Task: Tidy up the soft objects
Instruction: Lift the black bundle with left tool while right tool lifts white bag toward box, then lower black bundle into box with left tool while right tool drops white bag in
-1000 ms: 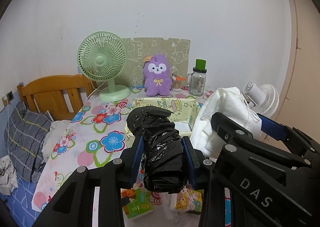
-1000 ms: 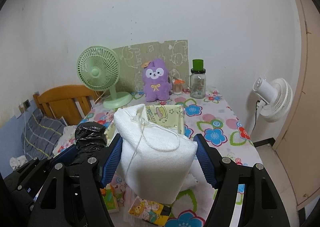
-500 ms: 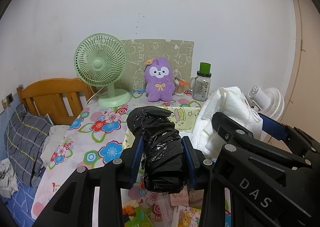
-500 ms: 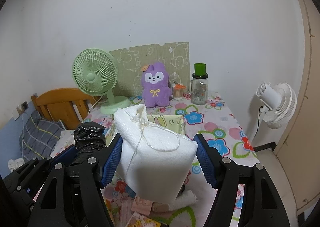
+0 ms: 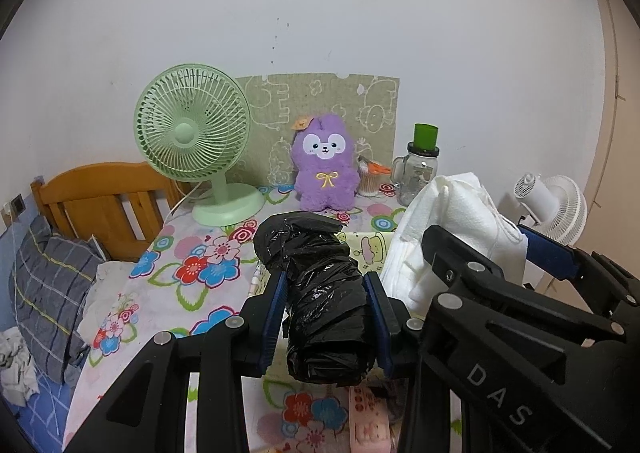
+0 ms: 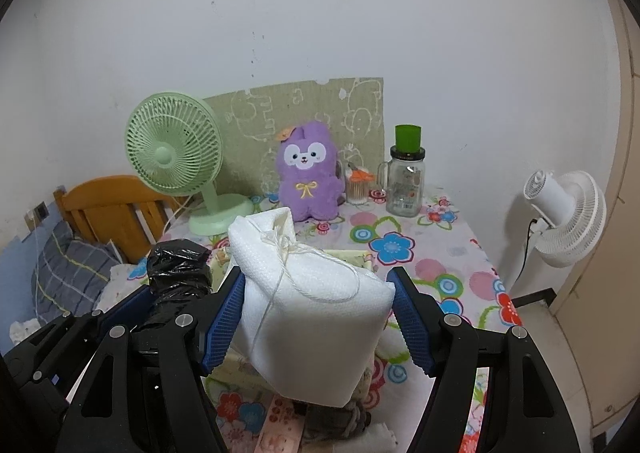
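While both bundles hang clear of the tabletop (image 6: 448,253), each gripper has its own soft load. The left gripper (image 5: 326,317) is closed narrowly on a black plastic bag roll (image 5: 320,293), its blue pads pressing the crinkled sides about midway along, with the upper end sticking out ahead of the fingers. Just to its right, the right gripper (image 6: 318,317) stands wider, clamped on a white cloth pouch (image 6: 316,313) tied with a thin string; the pouch bulges above and below the pads.

Both things look light and yielding. The black roll is glossy film, so it is likely slippery and may creep out of a loose pinch; holding it across the thick middle, as now, seems safest. The white pouch is textured and should give better friction, but it sags under itself, so a hold across its full body beats one on the string or the tied neck.

Ahead of and below both grippers sits a pale yellow fabric box (image 5: 372,249), partly hidden behind the loads, which seems the likely place for them. Beyond it stand a purple plush (image 6: 306,173), a green fan (image 5: 192,141) and a glass jar (image 6: 404,177).
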A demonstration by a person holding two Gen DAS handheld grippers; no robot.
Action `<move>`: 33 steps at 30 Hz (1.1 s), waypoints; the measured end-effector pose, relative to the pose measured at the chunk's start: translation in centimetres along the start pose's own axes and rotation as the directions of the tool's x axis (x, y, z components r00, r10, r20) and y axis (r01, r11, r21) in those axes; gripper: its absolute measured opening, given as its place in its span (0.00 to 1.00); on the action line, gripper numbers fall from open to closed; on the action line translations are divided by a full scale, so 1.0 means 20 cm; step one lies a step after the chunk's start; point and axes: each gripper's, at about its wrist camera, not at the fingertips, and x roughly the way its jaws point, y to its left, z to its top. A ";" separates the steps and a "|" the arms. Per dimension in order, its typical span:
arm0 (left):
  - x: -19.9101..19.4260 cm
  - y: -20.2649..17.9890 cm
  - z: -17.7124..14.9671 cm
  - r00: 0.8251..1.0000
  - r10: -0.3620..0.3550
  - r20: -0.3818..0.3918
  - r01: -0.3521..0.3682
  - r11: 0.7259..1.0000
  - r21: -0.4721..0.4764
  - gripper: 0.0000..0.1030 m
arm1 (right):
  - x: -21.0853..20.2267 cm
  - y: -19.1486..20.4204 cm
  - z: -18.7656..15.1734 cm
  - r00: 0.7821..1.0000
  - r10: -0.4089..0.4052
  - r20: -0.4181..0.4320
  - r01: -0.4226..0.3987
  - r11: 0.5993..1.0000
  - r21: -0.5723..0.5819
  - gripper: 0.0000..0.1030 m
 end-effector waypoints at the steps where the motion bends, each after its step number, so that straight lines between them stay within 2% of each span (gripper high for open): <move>1: 0.02 0.00 0.00 1.000 -0.002 0.003 0.002 1.000 -0.002 0.38 | 0.02 0.00 0.00 1.000 -0.001 -0.004 0.001 1.000 -0.002 0.72; 16: 0.38 0.05 0.01 0.996 -0.015 -0.091 0.013 1.000 -0.017 0.39 | 0.41 0.00 0.00 0.994 -0.006 -0.107 0.005 1.000 -0.011 0.72; 23: 0.47 0.06 0.00 0.990 0.004 -0.138 -0.007 1.000 -0.021 0.41 | 0.53 0.01 -0.02 0.991 0.026 -0.132 -0.028 1.000 -0.012 0.75; 26: 0.53 0.06 -0.02 0.984 -0.018 -0.175 0.014 1.000 -0.024 0.42 | 0.57 0.00 -0.03 0.989 0.023 -0.147 -0.025 1.000 -0.012 0.78; 27: 0.54 0.07 -0.02 0.982 -0.022 -0.187 0.018 1.000 -0.025 0.45 | 0.58 0.00 -0.03 0.988 0.026 -0.150 -0.028 1.000 -0.013 0.81; 28: 0.55 0.07 -0.02 0.981 -0.024 -0.192 0.019 0.999 -0.026 0.51 | 0.58 -0.01 -0.03 0.988 0.030 -0.152 -0.033 0.999 -0.014 0.83; 29: 0.55 0.07 -0.03 0.980 -0.025 -0.195 0.021 0.999 -0.026 0.56 | 0.59 -0.01 -0.03 0.987 0.034 -0.156 -0.037 0.999 -0.016 0.91; 30: 0.56 0.06 -0.03 0.981 -0.027 -0.194 0.022 0.999 -0.027 0.67 | 0.59 -0.01 -0.03 0.986 0.043 -0.159 -0.047 0.999 -0.019 0.96; 31: 0.56 0.07 -0.03 0.981 -0.029 -0.190 0.024 0.999 -0.028 0.73 | 0.59 -0.01 -0.03 0.986 0.047 -0.157 -0.052 0.998 -0.026 1.00; 33: 0.55 0.06 -0.03 0.983 -0.017 -0.184 0.013 1.000 -0.023 0.81 | 0.58 -0.01 -0.03 0.990 0.035 -0.140 -0.041 0.998 -0.039 1.00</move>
